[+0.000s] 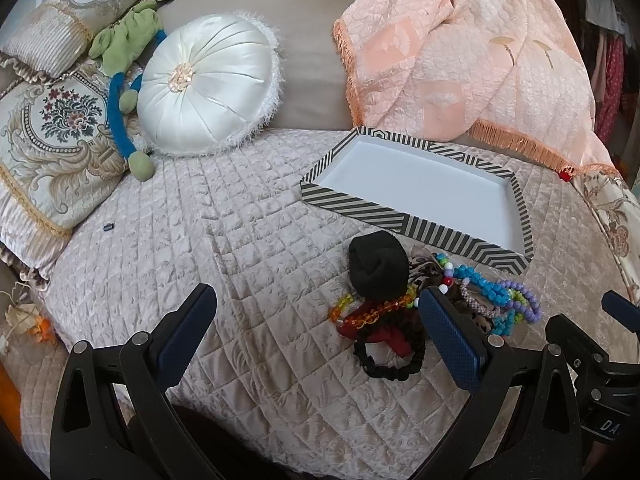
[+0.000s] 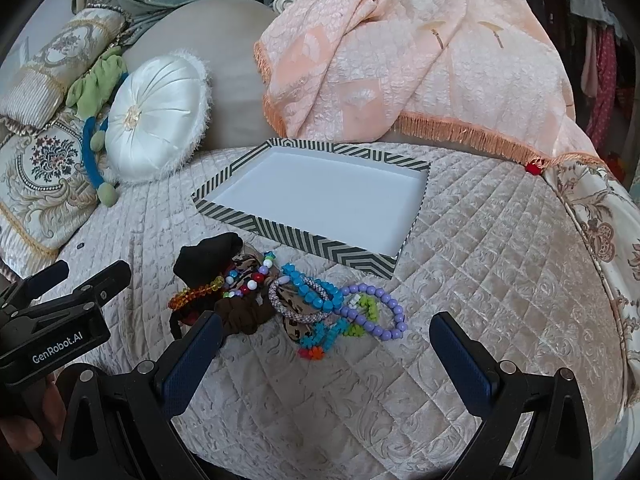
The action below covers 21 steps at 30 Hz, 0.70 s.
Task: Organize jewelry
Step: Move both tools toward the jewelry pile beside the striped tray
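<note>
- Lying on the quilted bed (image 2: 480, 240): a shallow striped box (image 2: 280, 232) with a white inside, holding nothing visible in either view.
- Sitting just in front of the box's near wall, outside it: a heap of jewelry (image 2: 288, 300), touching and overlapping.
- Showing in that heap: a purple bead bracelet (image 2: 390, 312), a turquoise bead bracelet (image 2: 316, 294), a green bead piece (image 2: 370, 304), an amber bead bracelet (image 1: 376, 312) and a silvery woven bangle (image 2: 294, 312).
- Mixing in with the beads: a black scrunchie (image 1: 378, 266), a brown scrunchie (image 2: 244, 316), a red scrunchie (image 1: 390, 336) and a black elastic band (image 1: 390, 364).
- Hovering over the bed at the heap's left edge: left gripper (image 1: 316, 336), fingers (image 1: 450, 340) spread wide apart, gripping nothing, the right finger overlapping the heap in view.
- Hovering just short of the heap's right part: right gripper (image 2: 326, 360), fingers (image 2: 460, 360) also spread wide, gripping nothing.
- Resting at the bed's far side: a round white cushion (image 1: 208, 88), patterned pillows (image 1: 52, 152), a green and blue plush toy (image 1: 124, 80) and a peach fringed throw (image 1: 460, 52).
</note>
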{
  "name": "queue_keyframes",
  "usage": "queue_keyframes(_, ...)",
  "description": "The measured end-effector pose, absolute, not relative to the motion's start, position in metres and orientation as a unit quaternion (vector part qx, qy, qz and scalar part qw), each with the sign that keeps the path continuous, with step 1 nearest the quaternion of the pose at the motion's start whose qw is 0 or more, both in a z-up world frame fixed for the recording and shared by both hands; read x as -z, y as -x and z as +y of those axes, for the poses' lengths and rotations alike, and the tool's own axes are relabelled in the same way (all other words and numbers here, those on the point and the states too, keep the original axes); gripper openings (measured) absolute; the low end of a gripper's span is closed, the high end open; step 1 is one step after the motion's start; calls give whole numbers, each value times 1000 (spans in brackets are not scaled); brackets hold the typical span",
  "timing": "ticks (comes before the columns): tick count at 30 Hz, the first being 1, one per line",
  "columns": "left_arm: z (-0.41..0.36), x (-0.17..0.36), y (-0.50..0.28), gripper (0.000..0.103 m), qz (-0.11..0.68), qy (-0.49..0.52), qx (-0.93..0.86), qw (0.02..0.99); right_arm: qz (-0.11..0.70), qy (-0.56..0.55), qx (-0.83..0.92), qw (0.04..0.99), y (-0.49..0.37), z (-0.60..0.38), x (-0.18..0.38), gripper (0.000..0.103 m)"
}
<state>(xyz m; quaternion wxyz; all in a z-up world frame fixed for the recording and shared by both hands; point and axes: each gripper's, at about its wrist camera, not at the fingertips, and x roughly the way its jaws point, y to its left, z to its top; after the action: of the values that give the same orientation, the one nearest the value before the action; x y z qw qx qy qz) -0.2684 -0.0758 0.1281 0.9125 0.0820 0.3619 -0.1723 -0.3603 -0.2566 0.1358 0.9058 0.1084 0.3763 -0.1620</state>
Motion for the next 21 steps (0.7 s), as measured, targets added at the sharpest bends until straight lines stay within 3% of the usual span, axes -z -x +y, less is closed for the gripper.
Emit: queue_keyframes(21,-64,-119,253,102,384,-67,167,906,406,-109,168,892,358,-270,-117,103)
